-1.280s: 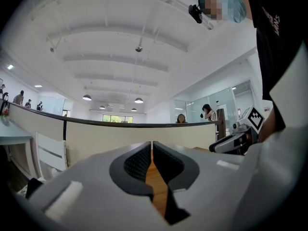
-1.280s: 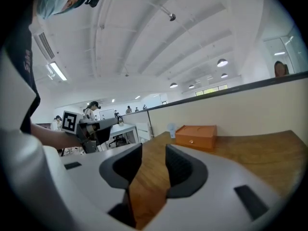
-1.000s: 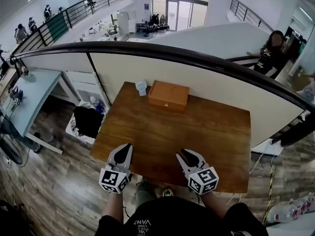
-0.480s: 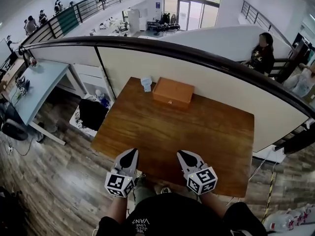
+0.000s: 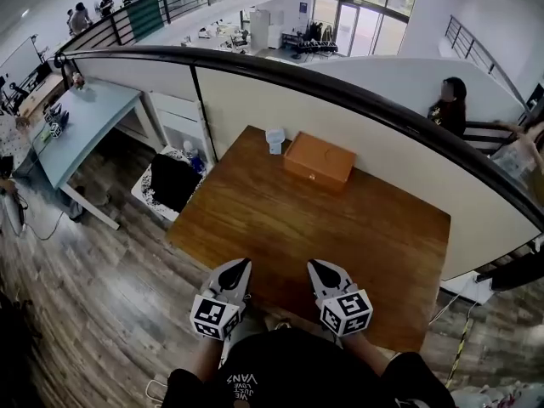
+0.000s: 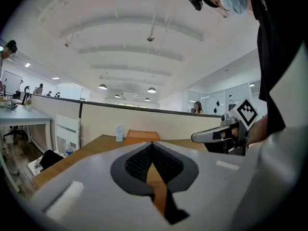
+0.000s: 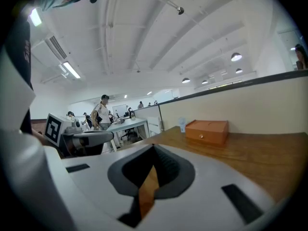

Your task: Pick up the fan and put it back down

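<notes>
A small white fan (image 5: pixel 274 139) stands upright at the far edge of the wooden table (image 5: pixel 374 228), just left of an orange box (image 5: pixel 320 161). Both grippers hover over the table's near edge, far from the fan. My left gripper (image 5: pixel 241 264) is shut with nothing in it. My right gripper (image 5: pixel 314 266) is closing its jaws together, also with nothing between them. In the left gripper view the fan (image 6: pixel 119 133) is small and distant beyond my shut left gripper (image 6: pixel 153 146). The right gripper view shows the fan (image 7: pixel 181 124) beside the box (image 7: pixel 207 131), beyond my right gripper (image 7: pixel 154 149).
A curved cream partition with a dark rail (image 5: pixel 357 100) runs behind the table. A white desk (image 5: pixel 81 126) stands to the left, and a black and white bag (image 5: pixel 170 185) lies on the floor by the table's left corner. People stand beyond the rail.
The right gripper's jaws, spread apart a second ago, have come together. The left gripper has sunk a little toward the table's near edge. The fan and box have not moved.
</notes>
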`<move>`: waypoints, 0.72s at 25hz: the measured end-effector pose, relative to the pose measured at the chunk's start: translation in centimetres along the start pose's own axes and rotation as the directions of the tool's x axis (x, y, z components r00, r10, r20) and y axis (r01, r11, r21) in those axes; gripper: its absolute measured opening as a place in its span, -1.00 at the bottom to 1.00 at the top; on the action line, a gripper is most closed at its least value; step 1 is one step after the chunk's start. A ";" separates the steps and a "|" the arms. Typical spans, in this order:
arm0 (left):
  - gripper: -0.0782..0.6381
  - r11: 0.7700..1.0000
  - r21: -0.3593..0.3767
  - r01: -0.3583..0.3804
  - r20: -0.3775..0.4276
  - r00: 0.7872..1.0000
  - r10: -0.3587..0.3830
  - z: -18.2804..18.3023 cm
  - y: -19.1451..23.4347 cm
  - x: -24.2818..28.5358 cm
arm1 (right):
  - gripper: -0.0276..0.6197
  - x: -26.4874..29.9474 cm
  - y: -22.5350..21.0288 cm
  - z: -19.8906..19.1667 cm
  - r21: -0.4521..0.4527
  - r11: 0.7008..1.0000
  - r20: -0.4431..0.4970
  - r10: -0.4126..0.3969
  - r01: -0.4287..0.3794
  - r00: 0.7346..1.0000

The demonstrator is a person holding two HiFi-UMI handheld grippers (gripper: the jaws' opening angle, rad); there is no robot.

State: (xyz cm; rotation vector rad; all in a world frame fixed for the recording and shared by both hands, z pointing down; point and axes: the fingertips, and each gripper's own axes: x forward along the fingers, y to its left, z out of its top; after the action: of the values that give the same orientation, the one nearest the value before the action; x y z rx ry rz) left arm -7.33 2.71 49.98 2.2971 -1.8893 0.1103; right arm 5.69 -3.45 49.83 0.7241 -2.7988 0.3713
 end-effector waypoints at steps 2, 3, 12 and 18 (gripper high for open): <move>-0.75 1.000 -0.001 -0.008 0.000 1.000 0.008 0.0 0.2 0.1 | -0.88 0.3 -0.1 0.1 -0.009 1.000 -0.005 0.002 -0.003 1.000; -0.75 1.000 -0.003 -0.012 0.000 1.000 0.012 0.0 0.4 0.1 | -0.88 0.5 -0.1 0.2 -0.012 1.000 -0.008 0.003 -0.003 1.000; -0.75 1.000 -0.010 -0.018 0.002 1.000 0.018 -0.1 1.6 0.6 | -0.88 1.5 -0.4 0.4 -0.020 1.000 -0.016 -0.002 0.002 1.000; -0.75 1.000 -0.018 -0.011 -0.002 1.000 0.011 -0.1 1.6 0.9 | -0.88 1.6 -0.6 0.4 -0.022 1.000 -0.025 -0.003 0.002 1.000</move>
State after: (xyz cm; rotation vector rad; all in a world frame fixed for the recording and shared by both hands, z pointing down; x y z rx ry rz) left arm -8.76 1.55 50.34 2.2746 -1.8951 0.0965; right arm 4.56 -4.75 49.96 0.7135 -2.7740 0.3465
